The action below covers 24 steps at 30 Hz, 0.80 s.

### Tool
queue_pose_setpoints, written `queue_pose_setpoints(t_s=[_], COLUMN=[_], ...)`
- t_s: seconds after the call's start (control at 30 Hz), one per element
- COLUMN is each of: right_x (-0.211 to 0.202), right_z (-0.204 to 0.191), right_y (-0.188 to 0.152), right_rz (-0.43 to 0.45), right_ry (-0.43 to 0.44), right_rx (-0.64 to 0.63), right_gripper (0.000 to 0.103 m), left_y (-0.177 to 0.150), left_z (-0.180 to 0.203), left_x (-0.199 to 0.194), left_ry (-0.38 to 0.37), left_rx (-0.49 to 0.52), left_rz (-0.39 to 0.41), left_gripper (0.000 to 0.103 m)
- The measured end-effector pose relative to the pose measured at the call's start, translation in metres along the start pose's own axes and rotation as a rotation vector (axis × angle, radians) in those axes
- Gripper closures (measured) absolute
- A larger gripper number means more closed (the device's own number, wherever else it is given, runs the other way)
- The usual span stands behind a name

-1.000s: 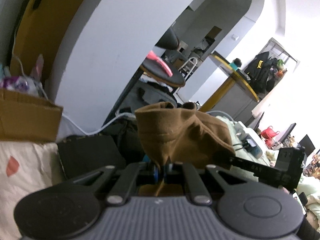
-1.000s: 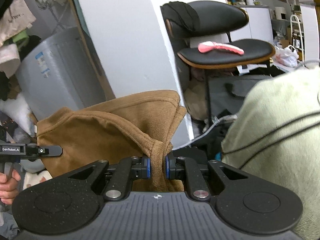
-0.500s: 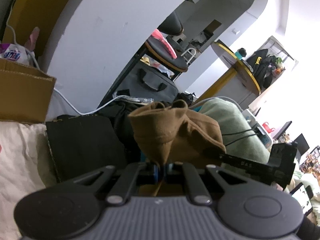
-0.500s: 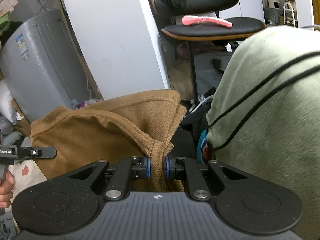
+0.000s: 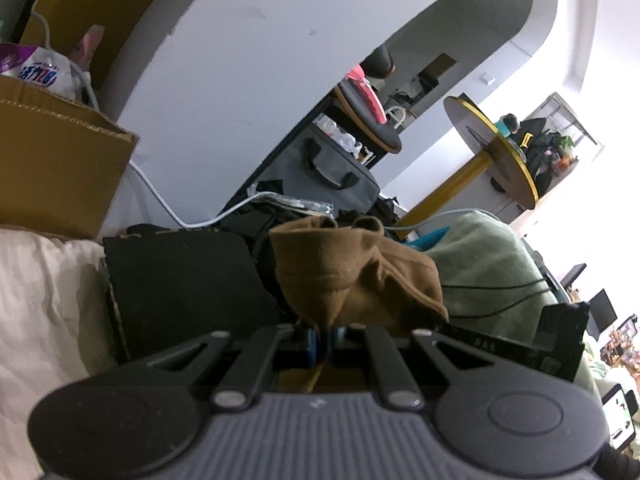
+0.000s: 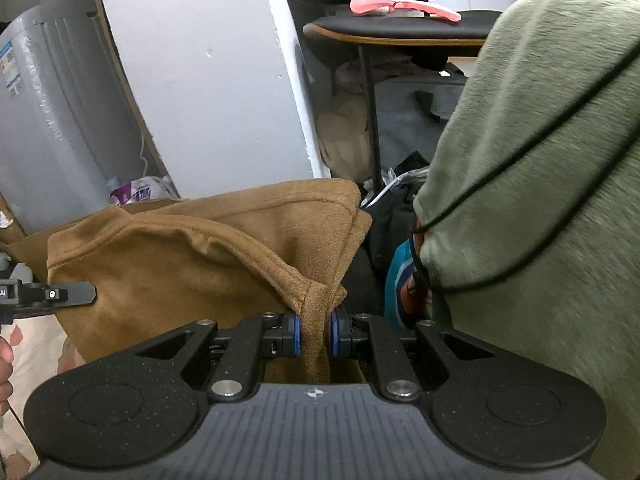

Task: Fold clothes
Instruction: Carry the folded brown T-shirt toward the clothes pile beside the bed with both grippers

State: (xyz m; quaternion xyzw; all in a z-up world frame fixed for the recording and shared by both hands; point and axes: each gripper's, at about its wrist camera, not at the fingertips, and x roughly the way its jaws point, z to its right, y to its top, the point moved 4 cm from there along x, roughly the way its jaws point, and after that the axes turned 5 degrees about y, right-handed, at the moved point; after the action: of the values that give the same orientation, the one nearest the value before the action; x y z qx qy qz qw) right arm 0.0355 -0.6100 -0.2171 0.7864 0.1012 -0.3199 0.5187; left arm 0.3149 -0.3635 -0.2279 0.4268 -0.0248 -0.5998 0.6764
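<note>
Lower part of the brown garment (image 6: 208,264) hidden behind the right gripper (image 6: 316,334) body; same in the left wrist view, behind the left gripper (image 5: 323,342). Green fleece (image 6: 540,184) cut off by the right and top edges. Chair (image 6: 400,28) back cropped at the top. Only fingertips of a hand (image 6: 5,364) seen at the left edge. Print on the purple packet (image 5: 40,74) too small to read. Far shelves (image 5: 560,152) washed out by glare

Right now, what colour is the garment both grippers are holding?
Plain tan-brown. The garment shows best in the right wrist view, clamped in the right gripper.
</note>
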Motion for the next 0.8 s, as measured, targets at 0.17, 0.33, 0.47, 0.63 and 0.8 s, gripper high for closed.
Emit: queue_pose_setpoints(t_s=[0.17,0.33,0.47,0.63,0.8], right_x=[0.015,0.040,0.062,0.089,0.120], right_z=[-0.001,0.000,0.002,0.005,0.011], right_y=[0.016,0.032,0.038,0.044,0.052], right_rz=[0.009,-0.013,-0.041,-0.071,-0.107], right_ry=[-0.007,-0.010,-0.022,-0.045,-0.070], right_rx=[-0.011,-0.023,-0.042,-0.043,-0.033], right_gripper=[0.090,0.090,0.090,0.090,0.090], left_y=[0.012,0.024,0.034,0.047,0.056], left_z=[-0.019,-0.038,-0.052,-0.073,-0.091], left_x=[0.006,0.017,0.029,0.050,0.077], left_ry=[-0.001,0.011,0.023,0.049,0.085], left_rx=[-0.011,-0.011,0.003,0.004,0.016], left_rz=[0.019,0.020,0.011,0.000,-0.014], left_gripper=[0.098,0.098,0.098,0.098,0.098])
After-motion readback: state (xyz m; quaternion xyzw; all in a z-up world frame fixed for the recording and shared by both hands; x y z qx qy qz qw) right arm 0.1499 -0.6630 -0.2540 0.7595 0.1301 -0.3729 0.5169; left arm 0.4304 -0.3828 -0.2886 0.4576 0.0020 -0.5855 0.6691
